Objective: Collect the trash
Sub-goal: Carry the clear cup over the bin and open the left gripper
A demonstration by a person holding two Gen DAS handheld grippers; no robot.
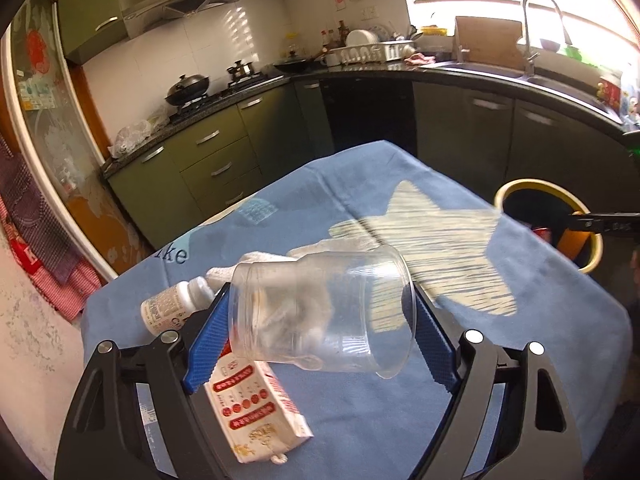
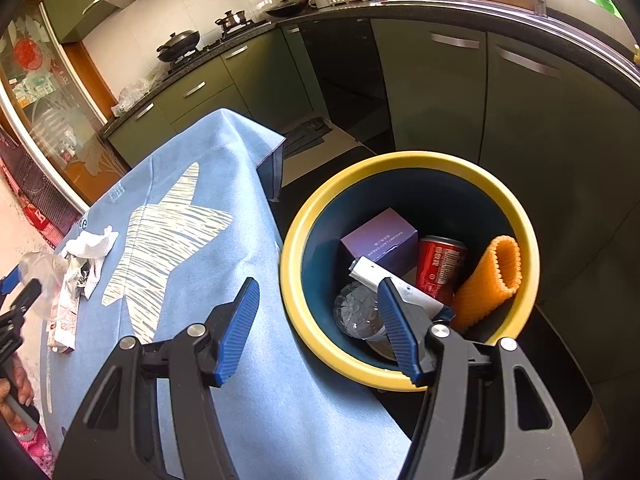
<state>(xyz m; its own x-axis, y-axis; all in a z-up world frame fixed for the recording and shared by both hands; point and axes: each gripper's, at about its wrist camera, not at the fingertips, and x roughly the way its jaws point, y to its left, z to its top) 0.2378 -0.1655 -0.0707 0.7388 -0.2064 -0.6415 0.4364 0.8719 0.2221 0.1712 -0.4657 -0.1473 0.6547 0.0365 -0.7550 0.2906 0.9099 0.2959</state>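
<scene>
The clear plastic jar is transparent and lies tilted on its side, held between the blue jaws of the left gripper above the blue tabletop. Under it lie a red-and-white carton and a small white bottle. The right gripper has its jaws wide with nothing between them, over the yellow-rimmed bin beside the tabletop.

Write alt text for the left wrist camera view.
The left gripper holds a clear plastic jar above a blue tablecloth. A carton, small white bottle and crumpled tissue lie beneath; a yellow-rimmed bin stands at right.
</scene>
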